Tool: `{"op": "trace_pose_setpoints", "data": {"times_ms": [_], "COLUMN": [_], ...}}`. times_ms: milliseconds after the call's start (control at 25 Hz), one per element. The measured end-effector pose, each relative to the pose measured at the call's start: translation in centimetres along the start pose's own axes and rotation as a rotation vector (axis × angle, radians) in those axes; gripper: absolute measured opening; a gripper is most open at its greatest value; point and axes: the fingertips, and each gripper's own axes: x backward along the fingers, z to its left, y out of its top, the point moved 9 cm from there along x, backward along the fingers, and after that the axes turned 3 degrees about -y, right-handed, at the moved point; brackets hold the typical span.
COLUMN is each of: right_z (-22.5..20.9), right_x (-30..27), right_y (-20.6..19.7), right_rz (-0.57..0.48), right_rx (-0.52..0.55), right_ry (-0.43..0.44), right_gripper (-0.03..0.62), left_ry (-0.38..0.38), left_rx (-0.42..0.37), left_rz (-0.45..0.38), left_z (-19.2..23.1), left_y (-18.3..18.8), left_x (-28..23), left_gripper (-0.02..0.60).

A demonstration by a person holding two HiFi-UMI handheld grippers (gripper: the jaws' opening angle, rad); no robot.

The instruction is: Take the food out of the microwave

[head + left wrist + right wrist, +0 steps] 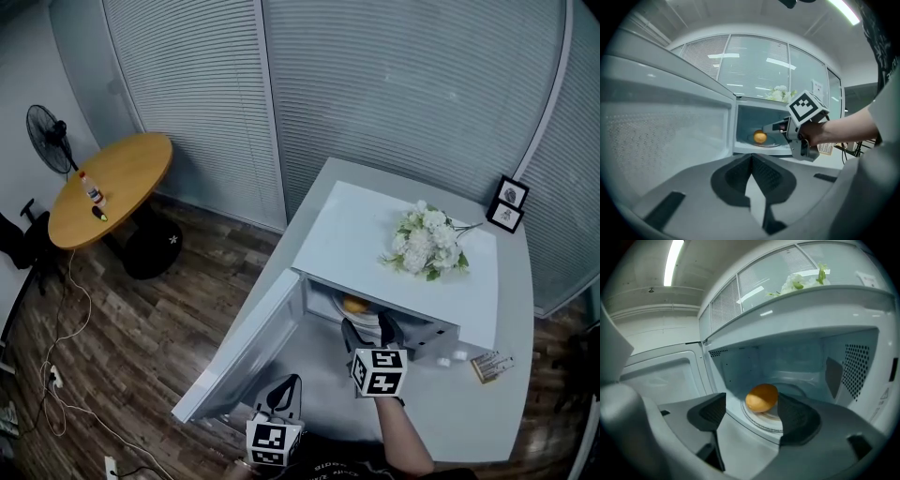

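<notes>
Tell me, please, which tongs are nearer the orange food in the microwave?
Right. The right tongs, open, sit at the microwave mouth, short of the orange food; the left tongs, shut, are back beside the open door.

Orange food (761,398), white microwave (347,234), white flowers (427,239)

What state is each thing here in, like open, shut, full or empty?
Microwave door, swung wide open.
Orange food, on the plate inside the microwave, not gripped.
Right gripper, open, empty, at the microwave's mouth with the food ahead of its jaws.
Left gripper, shut, empty, back from the microwave.
Flowers, lying on top of the microwave.
</notes>
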Motion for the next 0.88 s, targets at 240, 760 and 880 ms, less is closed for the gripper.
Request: {"op": "trace_pose_setpoints", "data": {"times_ms": [240, 760, 880], "right_z": [0.0, -0.6, -0.6], "right_x": [-2.5, -6.7, -7.4], "right_y": [0.1, -0.6, -0.8], "right_rz": [0.043, 0.139, 0.165], "right_rx": [-0.014, -0.033, -0.024], "right_ry": [-0.072, -0.124, -0.120], "right_gripper": [0.351, 0.370, 0.370], "left_ry": [0.001, -0.002, -0.008], "left_rx": [0.004, 0.001, -0.003], "left_rz": [0.005, 0.029, 0.035], "left_z": [0.5, 1.2, 1.2], "left_y": [0.0, -0.3, -0.2], "left_x": [0.2, 0.2, 0.2], "left_gripper": [0.008, 0.007, 0.008]}}
